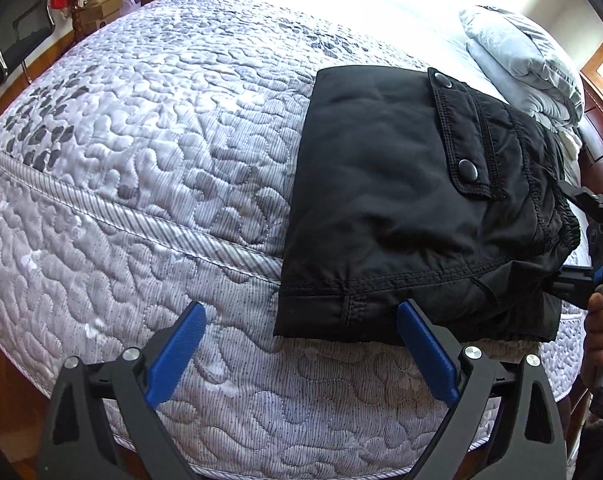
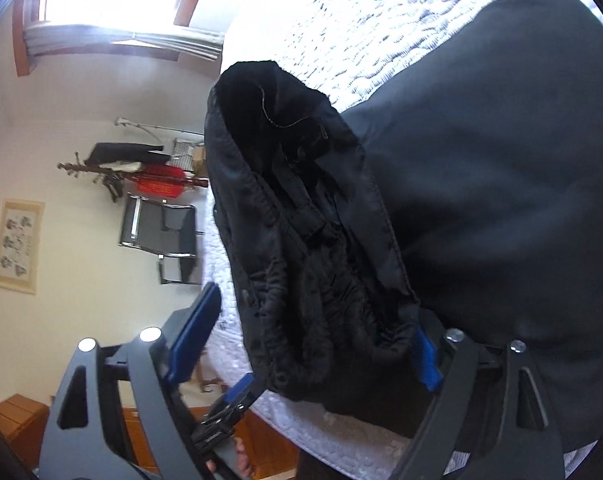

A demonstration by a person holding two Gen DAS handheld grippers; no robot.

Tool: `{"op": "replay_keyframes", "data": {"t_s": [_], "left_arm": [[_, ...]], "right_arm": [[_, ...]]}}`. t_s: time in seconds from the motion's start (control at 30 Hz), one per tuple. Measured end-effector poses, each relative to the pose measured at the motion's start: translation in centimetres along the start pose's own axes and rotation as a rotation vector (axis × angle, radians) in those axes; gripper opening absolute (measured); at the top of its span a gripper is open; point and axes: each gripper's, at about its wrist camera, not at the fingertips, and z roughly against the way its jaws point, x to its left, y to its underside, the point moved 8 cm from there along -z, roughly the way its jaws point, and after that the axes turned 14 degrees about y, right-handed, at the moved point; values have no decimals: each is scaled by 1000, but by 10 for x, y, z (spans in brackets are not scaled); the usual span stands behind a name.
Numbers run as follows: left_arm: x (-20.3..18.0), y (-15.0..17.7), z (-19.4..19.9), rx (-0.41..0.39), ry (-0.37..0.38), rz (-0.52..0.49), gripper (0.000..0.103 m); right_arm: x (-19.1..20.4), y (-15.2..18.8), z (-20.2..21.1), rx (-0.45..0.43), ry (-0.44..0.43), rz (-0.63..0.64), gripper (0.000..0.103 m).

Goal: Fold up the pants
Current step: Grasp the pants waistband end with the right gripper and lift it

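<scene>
Blue-padded fingers of my left gripper stand spread and empty, the right one touching the near hem of the folded black nylon pants, which lie on the quilted grey-white mattress near its edge. Only this view shows the snap pocket flap and the folded grey blanket. From my right gripper, fingers spread around the gathered elastic waistband; cloth hides one pad, contact unclear.
</scene>
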Motion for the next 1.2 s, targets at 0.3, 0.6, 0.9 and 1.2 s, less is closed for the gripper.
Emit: {"op": "replay_keyframes", "data": {"t_s": [0.3, 0.6, 0.9, 1.2], "left_arm": [[5, 9, 0, 18, 8, 31, 99], [12, 15, 11, 18, -2, 52, 99], [23, 15, 37, -45, 14, 114, 99], [23, 16, 50, -66, 40, 139, 99]], "right_arm": [[7, 3, 5, -31, 23, 60, 32], [37, 10, 20, -72, 25, 117, 29], [74, 15, 42, -99, -4, 204, 28], [96, 16, 71, -128, -17, 251, 28]]}}
